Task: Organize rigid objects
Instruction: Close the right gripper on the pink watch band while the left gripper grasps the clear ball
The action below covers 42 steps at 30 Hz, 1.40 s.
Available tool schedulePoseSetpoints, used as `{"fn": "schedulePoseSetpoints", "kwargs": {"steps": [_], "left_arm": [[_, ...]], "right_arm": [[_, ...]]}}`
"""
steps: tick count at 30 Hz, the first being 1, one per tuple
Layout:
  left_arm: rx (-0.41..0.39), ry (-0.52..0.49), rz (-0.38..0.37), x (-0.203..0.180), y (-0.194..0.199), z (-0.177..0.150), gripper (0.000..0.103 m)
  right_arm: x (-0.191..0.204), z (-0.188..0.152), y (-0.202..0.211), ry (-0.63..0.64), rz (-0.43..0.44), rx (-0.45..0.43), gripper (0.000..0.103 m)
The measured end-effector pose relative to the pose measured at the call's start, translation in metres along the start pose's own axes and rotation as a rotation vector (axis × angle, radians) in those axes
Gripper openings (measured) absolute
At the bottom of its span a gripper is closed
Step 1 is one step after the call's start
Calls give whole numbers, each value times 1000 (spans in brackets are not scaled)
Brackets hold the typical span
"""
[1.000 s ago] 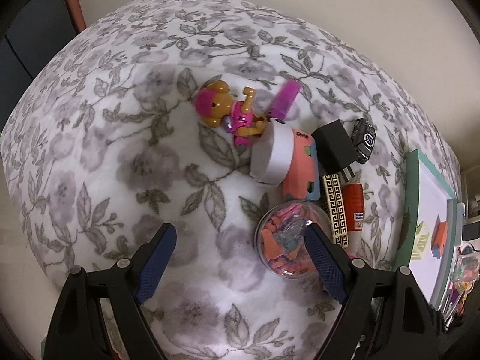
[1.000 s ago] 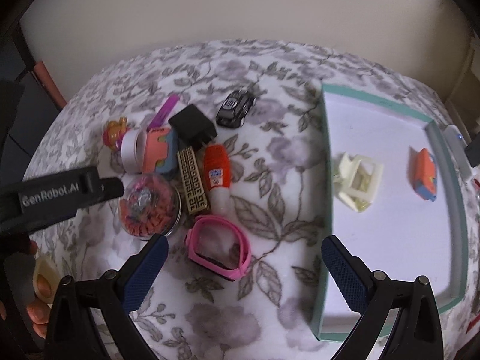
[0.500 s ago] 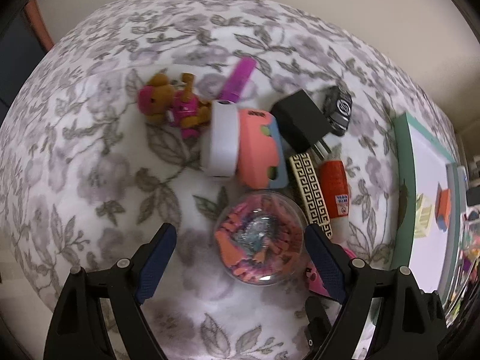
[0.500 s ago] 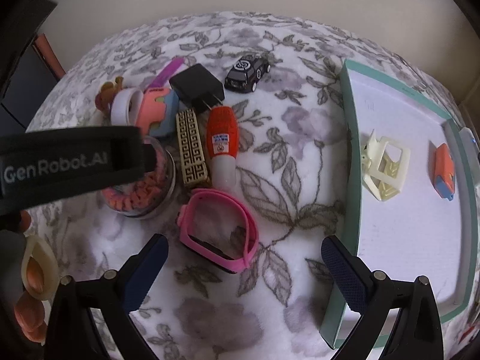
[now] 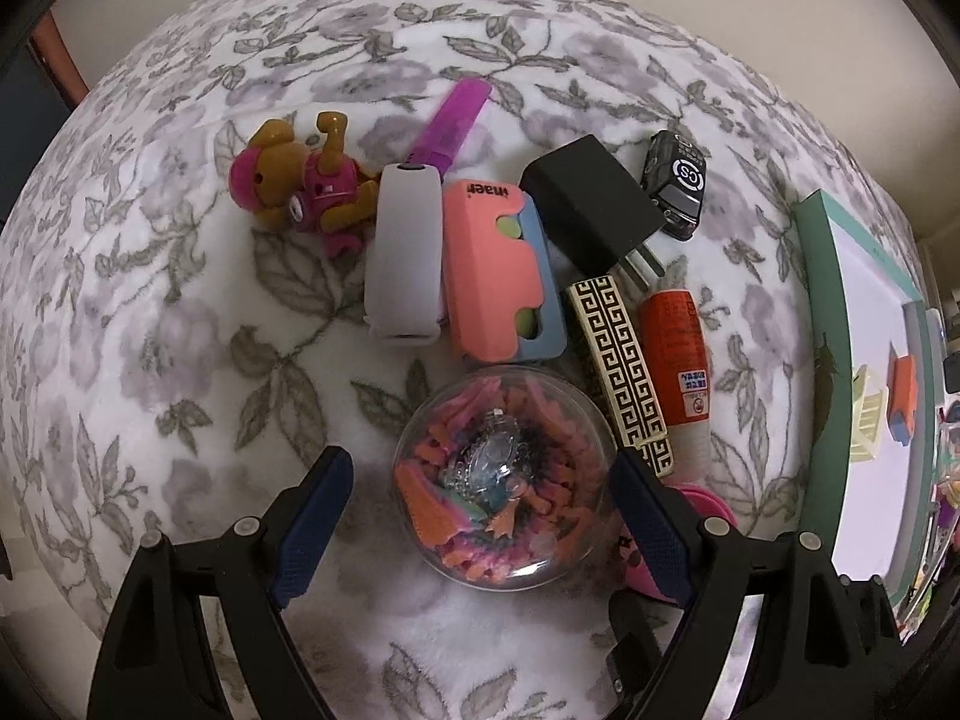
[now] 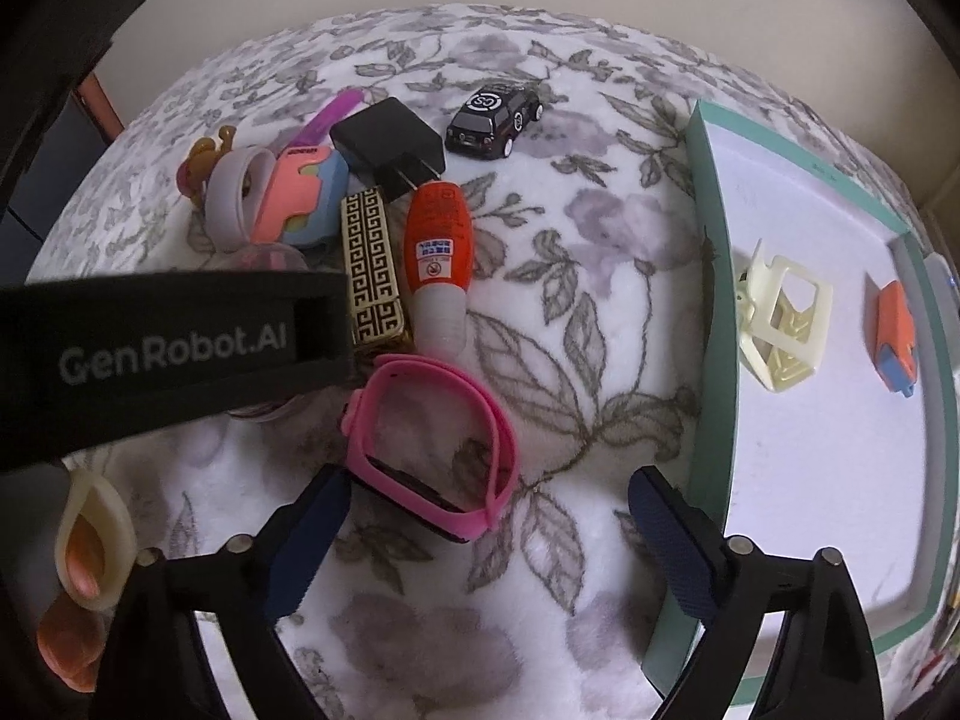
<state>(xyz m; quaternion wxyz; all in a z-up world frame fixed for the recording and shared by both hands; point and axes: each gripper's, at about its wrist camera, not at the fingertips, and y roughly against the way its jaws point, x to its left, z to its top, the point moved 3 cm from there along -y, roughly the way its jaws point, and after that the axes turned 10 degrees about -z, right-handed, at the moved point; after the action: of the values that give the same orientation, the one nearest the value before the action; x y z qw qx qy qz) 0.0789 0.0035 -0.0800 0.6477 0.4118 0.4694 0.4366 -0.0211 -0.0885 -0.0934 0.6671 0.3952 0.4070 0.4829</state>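
The left gripper [image 5: 480,510] points steeply down with its fingers [image 5: 315,519] spread either side of a clear dome of orange and pink pieces [image 5: 504,474], the right pad at its edge but not pinching it. The right gripper [image 6: 489,540] has its fingers spread, having just been closing, around the near end of a pink wristband [image 6: 432,438] without gripping it. Both things lie on the floral-covered surface [image 5: 180,330], left of the green-rimmed tray [image 6: 708,360] holding a cream clip [image 6: 780,324].
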Motion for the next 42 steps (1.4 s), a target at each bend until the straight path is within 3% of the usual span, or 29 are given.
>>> {"fn": "schedulePoseSetpoints", "kwargs": {"steps": [5,10,21,30,31,32,33,42], "left_arm": [[2,8,-6,5,1,0,86],[1,-10,-9,1,5,-2,73],[-5,39,19,13,14,1,73],[-135,4,10,2,60,7,73],[-145,-2,9,1,62,7,73],[-156,-11,9,-1,66,8,73],[-163,-17,9,-3,69,7,73],[-159,-19,7,-4,69,8,73]], "right_arm": [[1,1,1,-1,35,10,79],[7,3,6,-3,82,17,58],[-3,10,16,-41,114,-5,58],[-20,16,32,-98,151,-49,57],[-27,14,35,-105,156,-54,55],[-29,15,36,-111,157,-58,37],[-30,16,37,-115,154,-62,29],[-33,17,32,-128,142,-49,28]]}}
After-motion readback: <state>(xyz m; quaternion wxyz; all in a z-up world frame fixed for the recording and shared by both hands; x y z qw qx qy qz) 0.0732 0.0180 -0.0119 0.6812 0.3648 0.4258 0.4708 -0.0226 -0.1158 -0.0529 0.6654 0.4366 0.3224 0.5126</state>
